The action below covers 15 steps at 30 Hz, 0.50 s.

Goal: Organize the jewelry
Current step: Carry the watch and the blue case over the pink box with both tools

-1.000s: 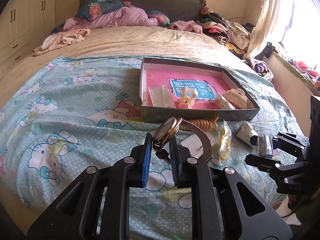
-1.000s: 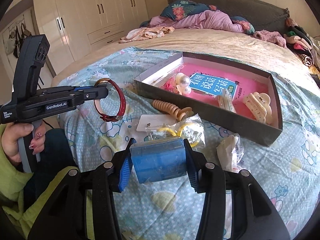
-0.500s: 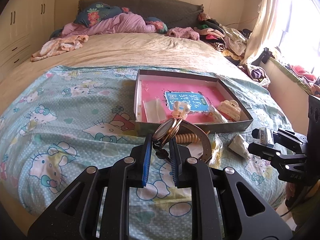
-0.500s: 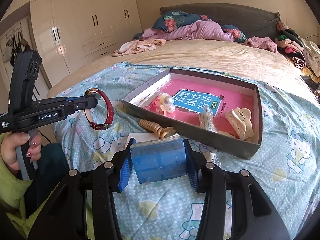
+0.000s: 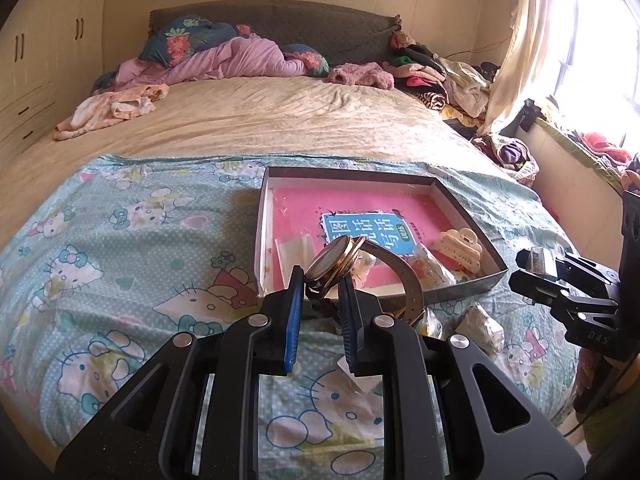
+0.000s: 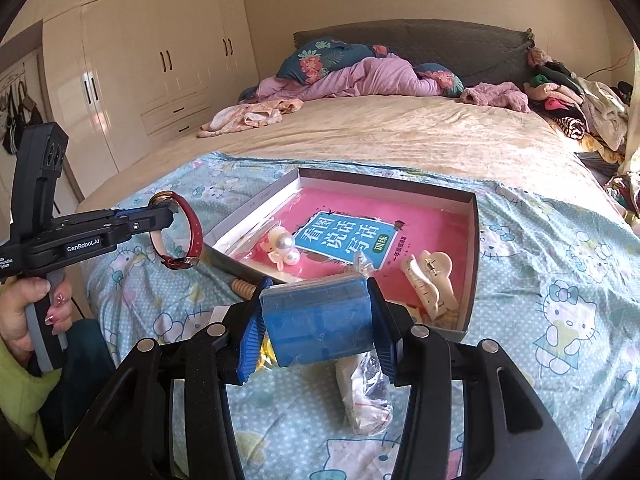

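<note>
My left gripper (image 5: 320, 296) is shut on a rose-gold watch (image 5: 336, 260) with a red strap (image 6: 192, 236), held in the air just before the near left corner of the grey box (image 5: 464, 208). The left gripper (image 6: 160, 216) also shows at the left of the right wrist view. My right gripper (image 6: 316, 292) is shut on a small blue plastic case (image 6: 316, 324), held above the bedspread in front of the box (image 6: 474, 248). Inside the box lie a pearl hair clip (image 6: 284, 248), a cream claw clip (image 6: 430, 280) and clear packets on a pink book.
On the Hello Kitty bedspread (image 6: 560, 312) before the box lie a wooden bead bracelet (image 6: 244, 286) and plastic packets (image 6: 366, 396). Clothes are piled at the bed's head and far right (image 5: 432, 76). A wardrobe (image 6: 160, 64) stands left, a window (image 5: 592, 40) right.
Both grippers have risen a little above the bedspread, each keeping its load. The box now sits lower in both views, and the watch overlaps its near wall.
</note>
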Motion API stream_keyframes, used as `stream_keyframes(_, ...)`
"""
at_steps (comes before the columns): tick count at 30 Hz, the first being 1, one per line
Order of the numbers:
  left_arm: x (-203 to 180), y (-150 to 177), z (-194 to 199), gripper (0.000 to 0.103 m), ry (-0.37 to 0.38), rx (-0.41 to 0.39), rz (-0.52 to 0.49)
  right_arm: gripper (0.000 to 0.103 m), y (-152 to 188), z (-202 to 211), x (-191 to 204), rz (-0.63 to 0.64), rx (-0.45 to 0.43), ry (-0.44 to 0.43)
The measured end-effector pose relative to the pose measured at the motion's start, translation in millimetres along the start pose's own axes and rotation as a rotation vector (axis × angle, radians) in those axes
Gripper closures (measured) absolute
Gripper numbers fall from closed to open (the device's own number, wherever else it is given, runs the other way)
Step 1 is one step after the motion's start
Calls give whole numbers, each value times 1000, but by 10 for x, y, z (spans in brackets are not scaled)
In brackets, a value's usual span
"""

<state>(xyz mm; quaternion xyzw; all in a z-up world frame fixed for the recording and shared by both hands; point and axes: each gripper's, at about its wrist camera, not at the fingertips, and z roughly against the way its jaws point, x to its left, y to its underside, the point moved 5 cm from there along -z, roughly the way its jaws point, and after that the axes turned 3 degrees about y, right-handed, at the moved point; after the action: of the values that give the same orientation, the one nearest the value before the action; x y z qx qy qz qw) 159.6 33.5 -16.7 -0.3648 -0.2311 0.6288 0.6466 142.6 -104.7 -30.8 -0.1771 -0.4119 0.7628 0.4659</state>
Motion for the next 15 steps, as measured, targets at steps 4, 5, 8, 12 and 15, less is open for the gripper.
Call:
stream_keyframes(4, 15, -88, -69, 93, -5, -5, -1, 58, -52, -22, -64, -6, -9, 11)
stream_keyframes(5, 18, -111, -88, 93, -8, -5, -3, 58, -64, -30, -78, -8, -11, 14)
stream_keyframes(8, 37, -169, -148, 93, -13, -5, -1, 58, -103, -59, -119, -11, -16, 19)
stream_keyframes(12, 75, -243, -261, 93, -31, -1, 2, 58, -153, -101, -149, -16, -22, 21)
stream_keyframes(15, 114, -273, -375, 93, -47, 11, 5, 58, -188, -140, -163, -17, -24, 21)
